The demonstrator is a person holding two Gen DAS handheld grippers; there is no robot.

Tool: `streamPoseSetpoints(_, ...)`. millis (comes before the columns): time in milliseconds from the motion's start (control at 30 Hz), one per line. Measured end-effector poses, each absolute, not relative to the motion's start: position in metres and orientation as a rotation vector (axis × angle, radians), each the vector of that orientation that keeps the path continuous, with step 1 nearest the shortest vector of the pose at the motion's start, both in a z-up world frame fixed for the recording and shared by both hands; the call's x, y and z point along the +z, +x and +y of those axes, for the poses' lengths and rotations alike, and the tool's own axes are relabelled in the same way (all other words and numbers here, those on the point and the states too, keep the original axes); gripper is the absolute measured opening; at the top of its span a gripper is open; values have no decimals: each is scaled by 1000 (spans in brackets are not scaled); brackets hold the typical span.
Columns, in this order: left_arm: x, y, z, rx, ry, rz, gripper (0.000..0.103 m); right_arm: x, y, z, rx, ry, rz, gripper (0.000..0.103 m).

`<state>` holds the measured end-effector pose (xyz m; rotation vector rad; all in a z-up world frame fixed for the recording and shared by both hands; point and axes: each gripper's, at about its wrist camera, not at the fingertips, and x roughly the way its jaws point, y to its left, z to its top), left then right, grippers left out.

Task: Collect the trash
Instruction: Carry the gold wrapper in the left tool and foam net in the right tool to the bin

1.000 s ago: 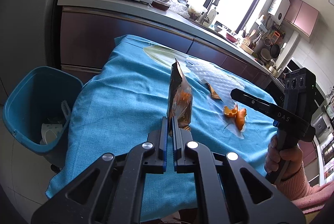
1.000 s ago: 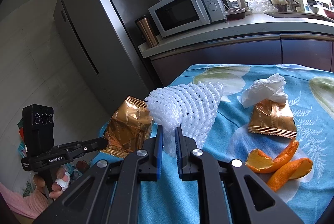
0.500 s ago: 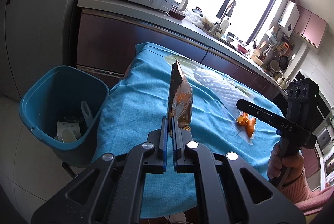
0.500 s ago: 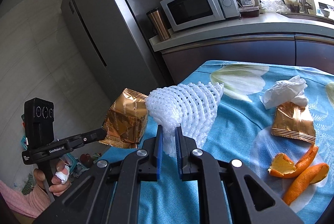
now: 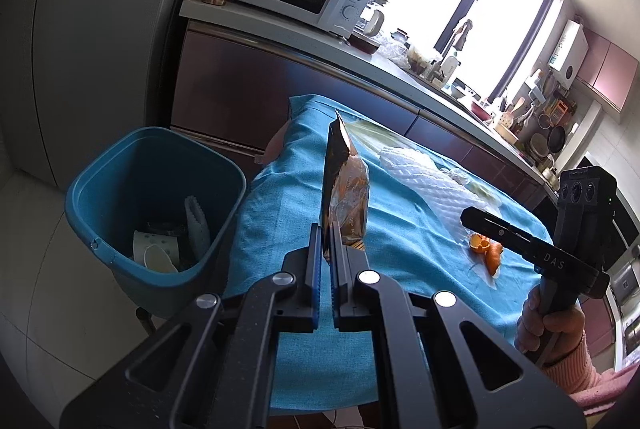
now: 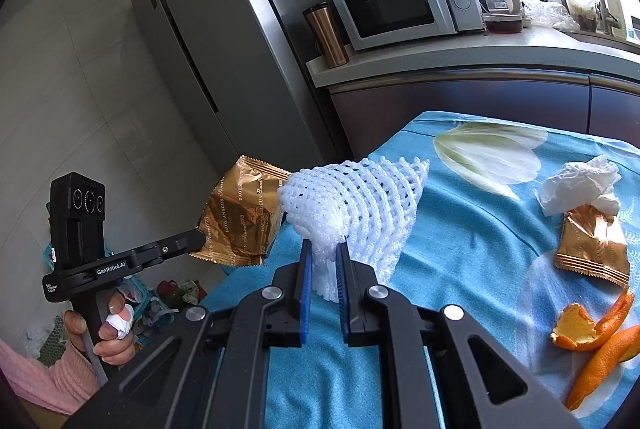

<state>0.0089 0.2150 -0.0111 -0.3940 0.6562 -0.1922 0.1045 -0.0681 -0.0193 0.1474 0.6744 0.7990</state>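
Observation:
My left gripper (image 5: 326, 243) is shut on a gold snack wrapper (image 5: 344, 193) and holds it upright over the left end of the blue-clothed table (image 5: 280, 197); the wrapper also shows in the right wrist view (image 6: 240, 217). My right gripper (image 6: 322, 257) is shut on a white foam fruit net (image 6: 360, 205) and lifts it above the cloth. A blue trash bin (image 5: 152, 197) stands on the floor left of the table, with some trash inside. On the cloth lie a second gold wrapper (image 6: 592, 249), a crumpled white tissue (image 6: 580, 185) and orange peel (image 6: 596, 341).
A counter (image 6: 480, 57) runs behind the table with a white microwave (image 6: 404, 1) and a copper tumbler (image 6: 328, 33). A grey fridge (image 6: 224, 41) stands at the left. A sink area with utensils (image 5: 516, 113) lies under the window.
My left gripper has carried the wrapper left, toward the table's end beside the bin. My right gripper has followed left with the foam net held up.

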Motion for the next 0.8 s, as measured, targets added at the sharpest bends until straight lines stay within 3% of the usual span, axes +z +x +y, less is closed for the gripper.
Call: streamPoseSetpoints(800,-23,3,280,-25,-455,642,4,-21,105,-1,908,11,709,10)
